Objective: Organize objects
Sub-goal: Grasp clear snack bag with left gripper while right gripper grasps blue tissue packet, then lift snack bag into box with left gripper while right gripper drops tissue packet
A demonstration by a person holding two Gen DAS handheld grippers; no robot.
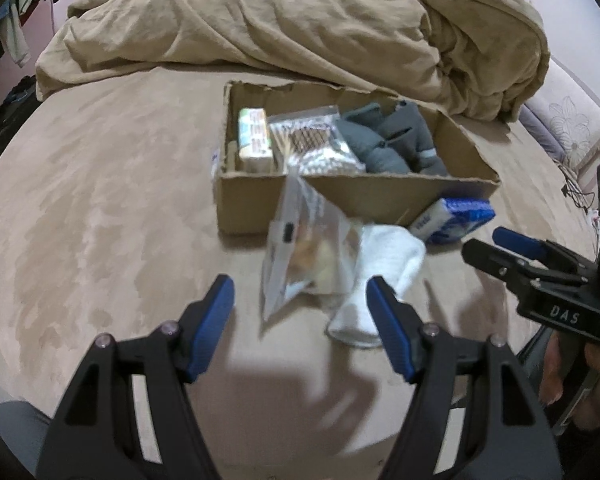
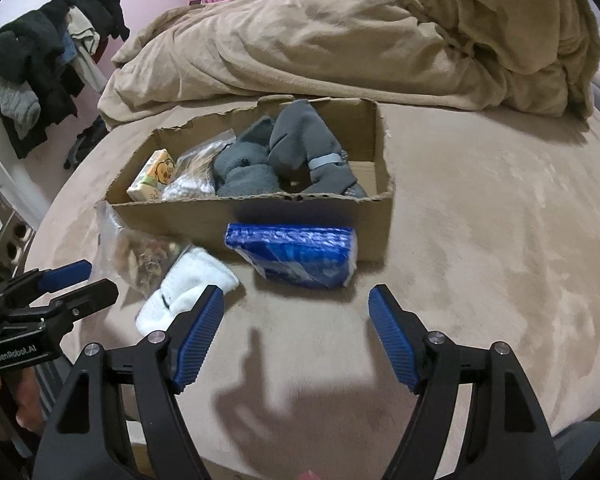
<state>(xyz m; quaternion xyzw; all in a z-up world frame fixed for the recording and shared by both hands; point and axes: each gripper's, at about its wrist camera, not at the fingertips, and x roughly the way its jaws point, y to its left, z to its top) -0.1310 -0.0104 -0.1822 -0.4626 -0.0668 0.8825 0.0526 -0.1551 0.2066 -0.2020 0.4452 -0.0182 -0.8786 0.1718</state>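
A cardboard box [image 1: 260, 200] [image 2: 180, 216] sits on the bed and holds a tissue pack [image 1: 254, 140], a bag of cotton swabs [image 1: 308, 140] and grey socks [image 1: 396, 140] [image 2: 284, 152]. In front of it lie a clear snack bag [image 1: 300, 252] [image 2: 140, 252], a white sock [image 1: 384, 276] [image 2: 184, 292] and a blue tissue pack [image 1: 456, 220] [image 2: 296, 256]. My left gripper [image 1: 300, 304] is open and empty, just before the snack bag. My right gripper [image 2: 296, 316] is open and empty, just before the blue pack; it also shows in the left wrist view [image 1: 500, 248].
A crumpled tan duvet [image 1: 300, 20] [image 2: 380, 32] is heaped behind the box. The bed is covered by a tan sheet [image 1: 100, 200] [image 2: 500, 220]. Clothes hang on a rack [image 2: 48, 60] at the far left, off the bed.
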